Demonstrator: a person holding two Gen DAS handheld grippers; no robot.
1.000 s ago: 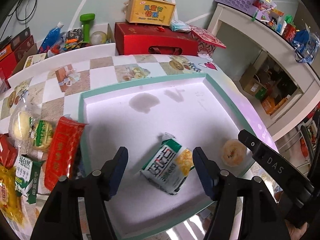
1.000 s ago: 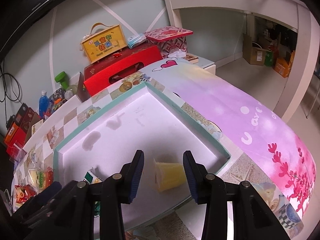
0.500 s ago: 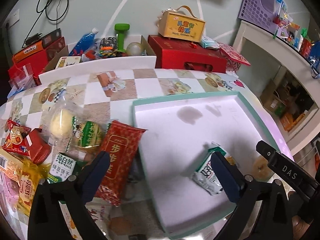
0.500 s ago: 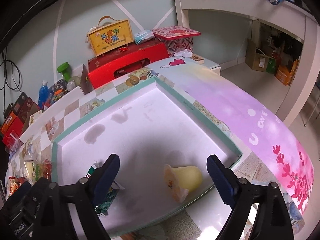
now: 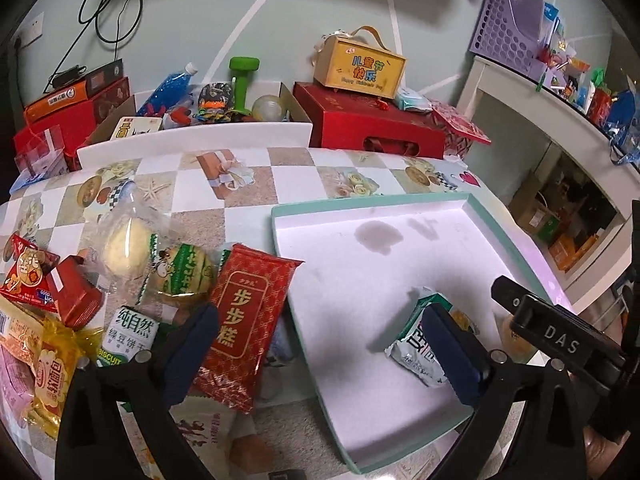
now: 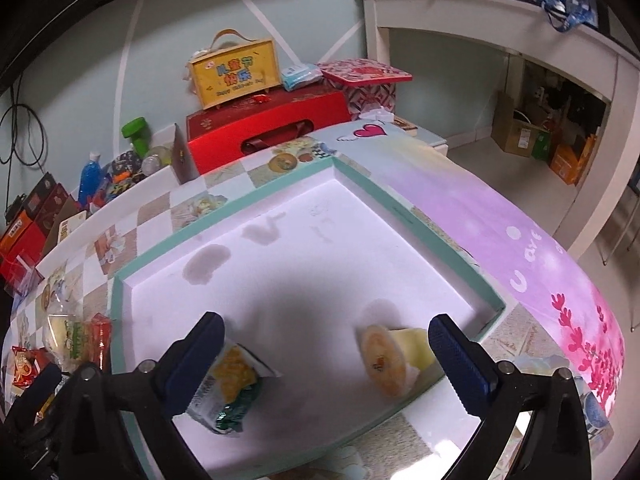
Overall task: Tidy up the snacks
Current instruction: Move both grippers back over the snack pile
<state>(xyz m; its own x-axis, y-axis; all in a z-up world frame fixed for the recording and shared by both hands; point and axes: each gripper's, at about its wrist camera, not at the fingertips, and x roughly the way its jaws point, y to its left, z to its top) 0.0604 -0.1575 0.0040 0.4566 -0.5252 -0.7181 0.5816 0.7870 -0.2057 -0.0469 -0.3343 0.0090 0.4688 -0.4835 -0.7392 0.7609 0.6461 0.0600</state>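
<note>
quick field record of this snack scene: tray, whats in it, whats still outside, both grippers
tray: shallow white tray with teal rim, on the table
in tray: green-and-white snack packet; yellow jelly cup lying on its side
outside tray: pile of snacks to its left, with red packet nearest the rim
left gripper: open, holding nothing
right gripper: jaws opening, holding nothing

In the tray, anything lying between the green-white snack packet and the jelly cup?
Nothing: bare white tray floor separates the snack packet from the jelly cup, shown in the right wrist view.
</note>
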